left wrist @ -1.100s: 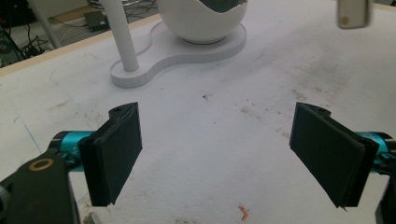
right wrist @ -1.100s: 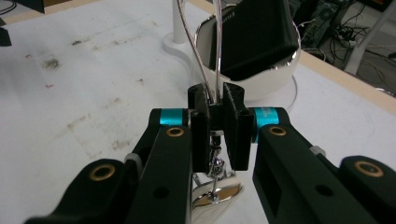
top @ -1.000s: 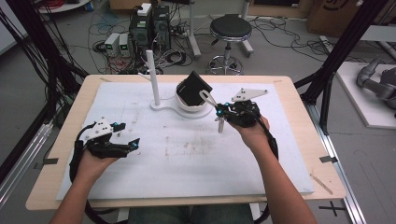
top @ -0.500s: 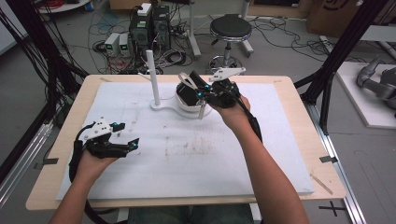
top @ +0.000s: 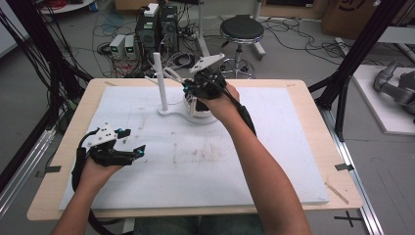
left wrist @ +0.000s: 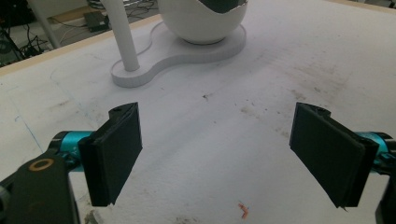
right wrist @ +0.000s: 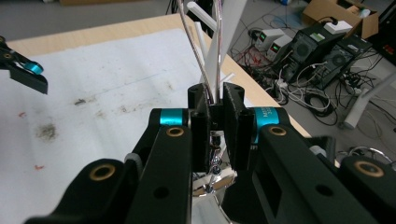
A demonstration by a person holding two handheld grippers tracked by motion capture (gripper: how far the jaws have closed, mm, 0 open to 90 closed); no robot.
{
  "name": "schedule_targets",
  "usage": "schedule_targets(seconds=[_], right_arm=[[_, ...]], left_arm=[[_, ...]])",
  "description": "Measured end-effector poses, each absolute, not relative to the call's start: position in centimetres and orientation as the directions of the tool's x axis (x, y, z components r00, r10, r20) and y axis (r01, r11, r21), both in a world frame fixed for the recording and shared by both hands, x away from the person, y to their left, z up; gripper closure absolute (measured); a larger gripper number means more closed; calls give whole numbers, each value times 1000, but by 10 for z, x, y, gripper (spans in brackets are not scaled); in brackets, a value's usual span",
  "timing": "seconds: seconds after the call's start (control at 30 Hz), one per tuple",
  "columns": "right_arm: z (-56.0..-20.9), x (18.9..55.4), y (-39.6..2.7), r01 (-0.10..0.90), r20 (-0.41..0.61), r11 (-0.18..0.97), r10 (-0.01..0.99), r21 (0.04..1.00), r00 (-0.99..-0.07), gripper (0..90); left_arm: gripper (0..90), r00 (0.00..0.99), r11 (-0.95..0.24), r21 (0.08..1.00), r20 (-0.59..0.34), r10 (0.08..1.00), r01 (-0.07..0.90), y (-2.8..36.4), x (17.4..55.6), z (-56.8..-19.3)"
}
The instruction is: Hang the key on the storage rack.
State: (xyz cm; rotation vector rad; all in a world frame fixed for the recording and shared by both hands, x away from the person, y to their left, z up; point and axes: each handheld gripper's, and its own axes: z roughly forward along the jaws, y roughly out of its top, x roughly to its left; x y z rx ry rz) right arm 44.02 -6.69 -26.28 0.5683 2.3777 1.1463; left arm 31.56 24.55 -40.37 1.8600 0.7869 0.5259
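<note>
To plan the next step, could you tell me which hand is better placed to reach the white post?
Right: the right gripper is shut on the wire piece beside the white post; the left gripper sits open, farther off.

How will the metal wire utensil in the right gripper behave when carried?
The metal wire utensil is probably springy: thin wires rise from the shut right gripper. Likely slippery, since its metal looks polished. It may twist if it catches the white post close by.

A black round stool [top: 241,30] stands on the floor at twelve o'clock beyond the tabletop [top: 313,122]; computer towers [top: 156,27] and tangled cables [top: 105,46] sit toward eleven.
</note>
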Motion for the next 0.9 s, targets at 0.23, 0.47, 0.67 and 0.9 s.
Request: schedule_targets(seconds=[0.23,0.47,0.67,0.9], right_arm=[[-263,453,-43,173,-229,605,528,777,-818,827],[-270,461,-32,190,-220,616,526,764,-821,827],[-276,466,-26,197,-222,629,523,752,-823,827],[-284,473,-23,214,-216,636,529,742,-821,827]], left_arm=[[169,691,-274,919,3,723,283,247,315,-403],[169,689,-276,919,6,725,283,249,315,-403],[169,690,-279,917,7,724,284,249,314,-403],[169,685,-276,917,5,728,287,252,314,-405]])
